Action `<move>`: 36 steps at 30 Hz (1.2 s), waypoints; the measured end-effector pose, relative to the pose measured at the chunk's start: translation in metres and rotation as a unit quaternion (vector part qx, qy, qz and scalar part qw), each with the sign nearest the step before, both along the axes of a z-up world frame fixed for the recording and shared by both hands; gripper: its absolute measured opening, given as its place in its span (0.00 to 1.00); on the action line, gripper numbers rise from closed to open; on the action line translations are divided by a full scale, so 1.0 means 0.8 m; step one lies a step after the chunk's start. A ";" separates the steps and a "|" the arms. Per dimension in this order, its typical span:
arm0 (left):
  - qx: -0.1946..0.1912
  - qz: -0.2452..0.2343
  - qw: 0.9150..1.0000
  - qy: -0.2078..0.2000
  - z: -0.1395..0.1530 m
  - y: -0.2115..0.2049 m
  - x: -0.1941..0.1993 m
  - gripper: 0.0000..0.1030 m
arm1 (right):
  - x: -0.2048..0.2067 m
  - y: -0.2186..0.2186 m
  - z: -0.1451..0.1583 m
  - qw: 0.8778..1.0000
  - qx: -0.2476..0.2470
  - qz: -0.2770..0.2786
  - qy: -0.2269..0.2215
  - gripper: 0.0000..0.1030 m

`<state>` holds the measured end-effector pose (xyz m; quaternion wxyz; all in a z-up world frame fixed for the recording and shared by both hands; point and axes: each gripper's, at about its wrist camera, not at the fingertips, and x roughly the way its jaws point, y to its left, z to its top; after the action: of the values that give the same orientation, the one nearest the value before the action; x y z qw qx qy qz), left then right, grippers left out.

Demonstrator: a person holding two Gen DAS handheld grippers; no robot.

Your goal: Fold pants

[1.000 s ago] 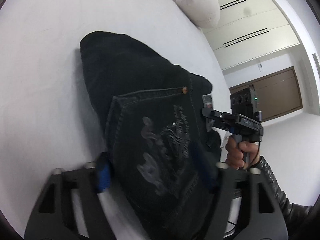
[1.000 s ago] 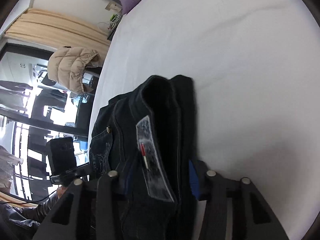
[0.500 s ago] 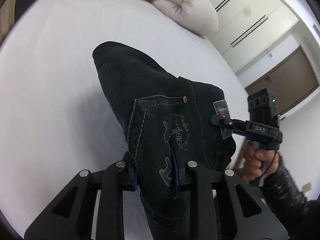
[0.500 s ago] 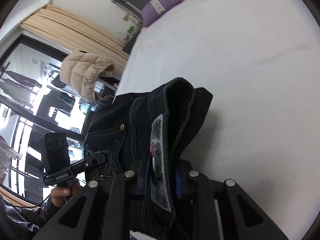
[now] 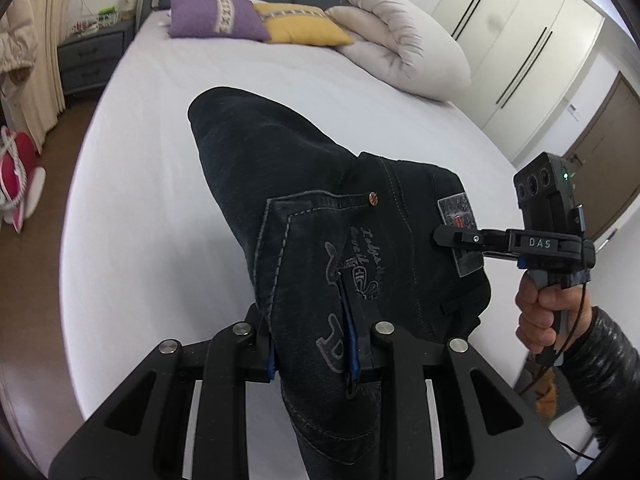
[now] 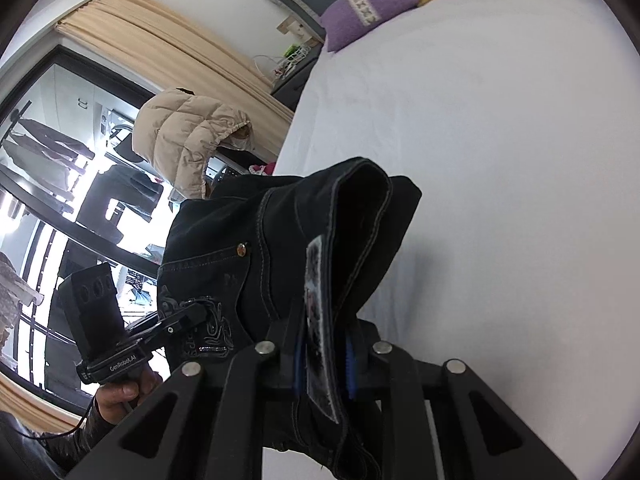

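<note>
Dark denim pants [image 5: 304, 192] are held up above the white bed [image 5: 168, 92], folded and draped away from me. My left gripper [image 5: 314, 354] is shut on the back-pocket side of the waist. My right gripper [image 6: 322, 354] is shut on the waistband at the grey brand patch [image 6: 316, 312]. In the left wrist view the right gripper [image 5: 440, 236] pinches the patch at the right. In the right wrist view the left gripper [image 6: 192, 316] shows at the lower left, clamped on the pocket embroidery. The far end of the pants [image 6: 360, 176] hangs towards the sheet.
A purple pillow [image 5: 216, 20], a yellow pillow [image 5: 304, 24] and a rolled white duvet [image 5: 404, 52] lie at the head of the bed. A nightstand [image 5: 88, 56] stands left of it. A beige puffer jacket [image 6: 188, 136] hangs by the window. Wardrobe doors [image 5: 516, 36] are at the right.
Both grippers have closed on the waist of the pants and lifted it off the bed. The views have tilted up, showing the pillows and room.
</note>
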<state>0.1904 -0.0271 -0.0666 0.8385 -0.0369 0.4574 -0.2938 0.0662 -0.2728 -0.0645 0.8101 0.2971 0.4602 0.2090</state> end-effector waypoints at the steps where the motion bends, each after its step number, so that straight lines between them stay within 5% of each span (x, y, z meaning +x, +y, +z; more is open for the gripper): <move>1: 0.004 0.002 1.000 -0.004 -0.001 0.007 0.010 0.22 | 0.016 0.004 0.002 1.000 -0.001 0.000 -0.002 0.17; 11: 0.023 0.011 1.000 -0.018 -0.003 0.049 0.116 0.22 | 0.108 0.011 -0.016 1.000 0.001 -0.013 0.005 0.17; 21: 0.003 0.007 1.000 0.019 -0.091 0.006 0.202 0.23 | 0.142 -0.016 -0.082 0.996 0.004 -0.057 0.063 0.17; 27: -0.030 0.055 0.996 0.056 -0.152 0.033 0.219 0.41 | 0.130 -0.028 -0.121 0.991 0.033 -0.096 0.083 0.35; 32: -0.045 0.082 0.995 0.022 -0.120 0.066 0.188 0.43 | 0.105 -0.028 -0.083 0.990 0.008 -0.128 0.065 0.60; 34: -0.043 0.093 0.994 -0.028 -0.083 0.077 0.165 0.53 | 0.083 -0.022 -0.047 0.990 -0.032 -0.135 0.024 0.62; 36: -0.032 0.106 0.988 -0.111 -0.028 0.085 0.124 0.75 | 0.061 -0.014 -0.011 0.987 -0.066 -0.143 -0.013 0.64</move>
<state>0.2895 0.0412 -0.0889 0.9089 -0.0789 0.3454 -0.2198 0.1151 -0.2840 -0.0733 0.8554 0.3030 0.4152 0.0638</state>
